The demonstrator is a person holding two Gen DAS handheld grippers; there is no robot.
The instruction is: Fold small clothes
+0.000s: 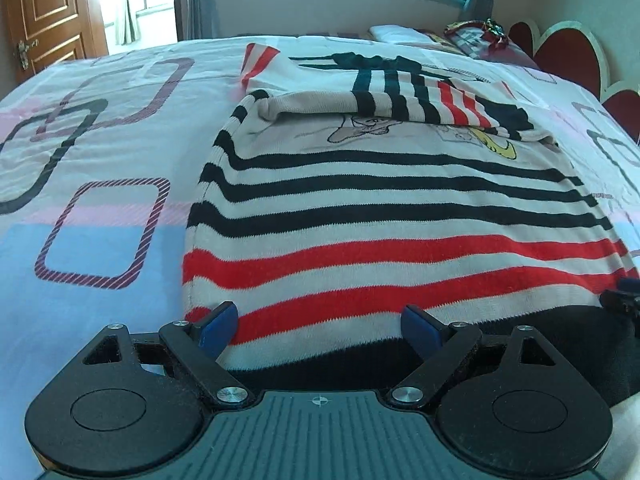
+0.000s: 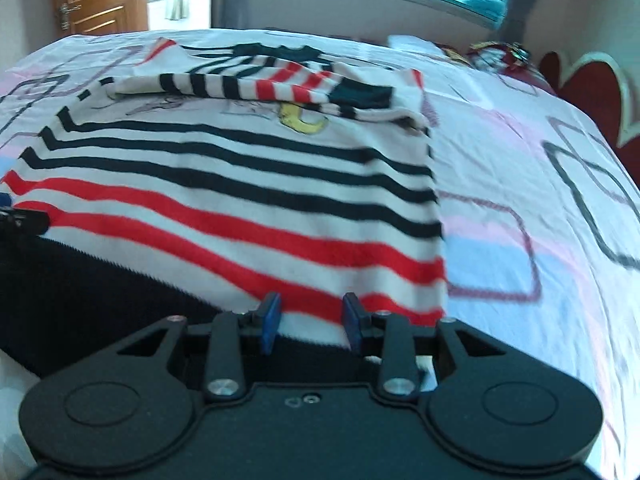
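A small striped sweater, white with black and red stripes and a black hem, lies flat on the bed; it also shows in the right wrist view. Its sleeves are folded across the chest at the far end. My left gripper is open, its blue fingertips spread over the near left part of the hem. My right gripper is open with a narrower gap, over the hem near the sweater's right corner. Neither holds cloth. The right gripper's tip shows at the right edge of the left wrist view.
The bedsheet is pale with pink, blue and rounded-square prints. Pillows and a bundle of cloth lie at the far right by a red headboard. A wooden door and a window stand beyond the bed.
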